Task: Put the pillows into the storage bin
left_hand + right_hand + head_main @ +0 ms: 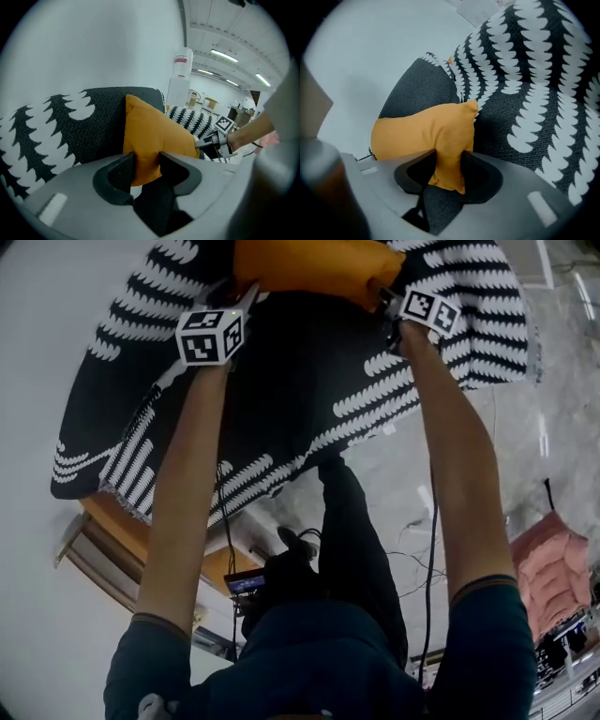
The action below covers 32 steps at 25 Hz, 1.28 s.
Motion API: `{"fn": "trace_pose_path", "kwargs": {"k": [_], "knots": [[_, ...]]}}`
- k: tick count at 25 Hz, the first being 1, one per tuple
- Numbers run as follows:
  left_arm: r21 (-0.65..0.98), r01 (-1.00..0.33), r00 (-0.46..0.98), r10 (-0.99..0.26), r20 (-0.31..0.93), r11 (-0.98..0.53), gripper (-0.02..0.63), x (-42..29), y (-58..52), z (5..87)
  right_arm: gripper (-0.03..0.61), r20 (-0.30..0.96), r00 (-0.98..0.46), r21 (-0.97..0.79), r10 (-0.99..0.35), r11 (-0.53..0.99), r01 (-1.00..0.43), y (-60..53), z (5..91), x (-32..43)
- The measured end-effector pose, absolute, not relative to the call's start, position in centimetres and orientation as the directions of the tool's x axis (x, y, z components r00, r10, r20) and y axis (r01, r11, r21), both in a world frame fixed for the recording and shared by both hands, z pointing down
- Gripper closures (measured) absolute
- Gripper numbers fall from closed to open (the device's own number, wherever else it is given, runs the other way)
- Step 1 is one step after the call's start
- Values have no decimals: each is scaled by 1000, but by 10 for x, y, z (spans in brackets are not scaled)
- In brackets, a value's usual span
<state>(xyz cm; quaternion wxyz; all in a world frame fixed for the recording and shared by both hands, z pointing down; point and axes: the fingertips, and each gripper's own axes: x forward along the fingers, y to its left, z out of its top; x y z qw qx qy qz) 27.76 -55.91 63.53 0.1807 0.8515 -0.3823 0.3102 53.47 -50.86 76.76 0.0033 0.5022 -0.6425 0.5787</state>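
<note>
An orange pillow lies on a large black cover with a white pattern at the top of the head view. My left gripper is shut on the pillow's left end and my right gripper on its right end. In the left gripper view, the jaws of the left gripper pinch a corner of the orange pillow, and the right gripper shows beyond it. In the right gripper view, the right gripper squeezes the pillow at its other end. No storage bin is in view.
A wooden frame shows under the cover's left edge. A pink cushioned seat stands on the marbled floor at the right, with cables by the person's legs. A white cylinder stands behind the cover.
</note>
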Motion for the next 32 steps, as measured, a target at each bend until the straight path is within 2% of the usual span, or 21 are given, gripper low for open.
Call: {"fn": "trace_pose_path", "kwargs": {"k": [2,5,14,21,32], "knots": [[76,-767,511,-535,673,-637,476,276,-558,634,439,593,-498,-724,-633,-147,-674,-510,760,528],[95,-786,503,-543,673,-610,504,262,-548,629,459,613,-516,-690,-598,-88,-718,-501,749,513],[133,-863,442,-599,668,-488,518,183,-484,612,462,625,-573,-667,-530,20,-745,-456,718,443],[121,-908,379,-662,647,-401,518,74,-437,571,462,614,-615,-657,-495,112,-746,-431,669,338],[93,-979,198,-773,603,-179,520,-96,-339,506,462,572,-723,-665,-387,298,-685,-389,592,168]]}}
